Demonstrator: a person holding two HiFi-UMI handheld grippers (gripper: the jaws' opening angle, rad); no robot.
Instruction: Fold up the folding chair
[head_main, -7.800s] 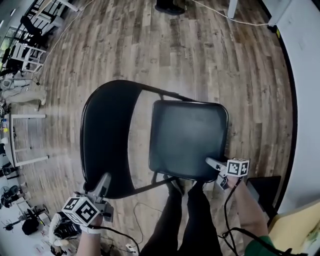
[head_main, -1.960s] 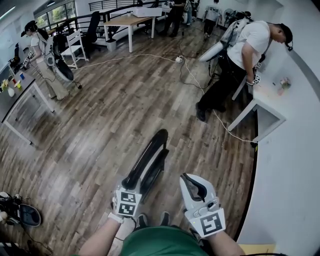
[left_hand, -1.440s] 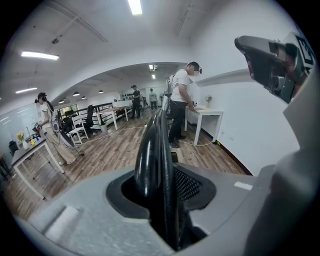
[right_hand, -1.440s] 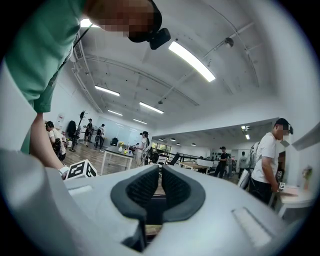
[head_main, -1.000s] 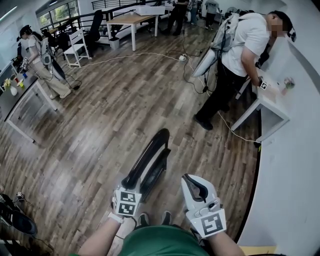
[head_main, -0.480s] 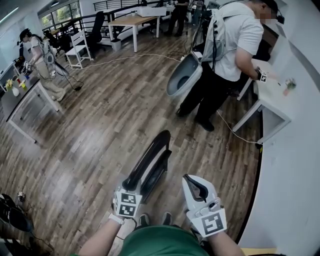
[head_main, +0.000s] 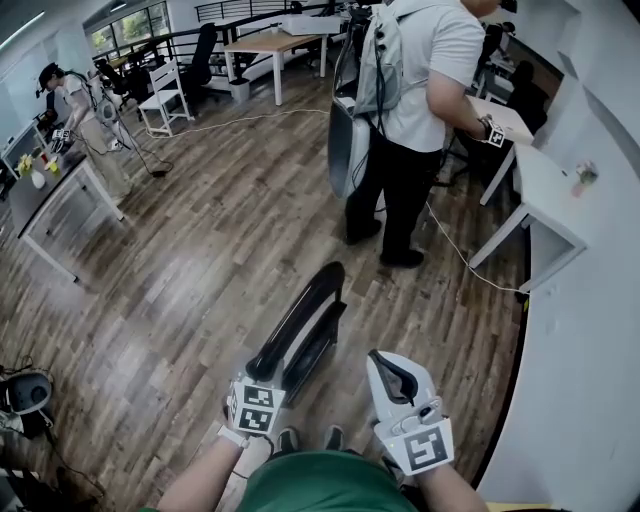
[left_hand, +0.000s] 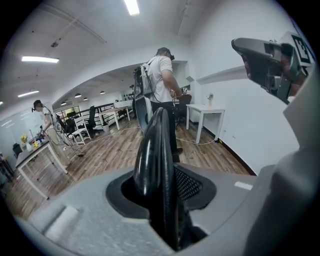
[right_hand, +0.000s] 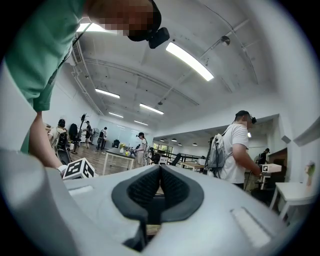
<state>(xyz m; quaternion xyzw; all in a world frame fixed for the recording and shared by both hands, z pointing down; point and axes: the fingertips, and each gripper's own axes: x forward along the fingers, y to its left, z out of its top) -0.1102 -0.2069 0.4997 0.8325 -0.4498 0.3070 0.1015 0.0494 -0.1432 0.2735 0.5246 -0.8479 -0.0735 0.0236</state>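
Jaws of the left gripper (left_hand: 162, 202) clamp the folding chair (left_hand: 154, 150) edgewise.

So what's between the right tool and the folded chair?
Only bare wood floor, seen in the head view; the shut, empty right tool sits beside the chair without touching it.

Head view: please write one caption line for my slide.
Left gripper clamps the folded chair, edge up, over a wood floor; right gripper, shut and empty, beside it.
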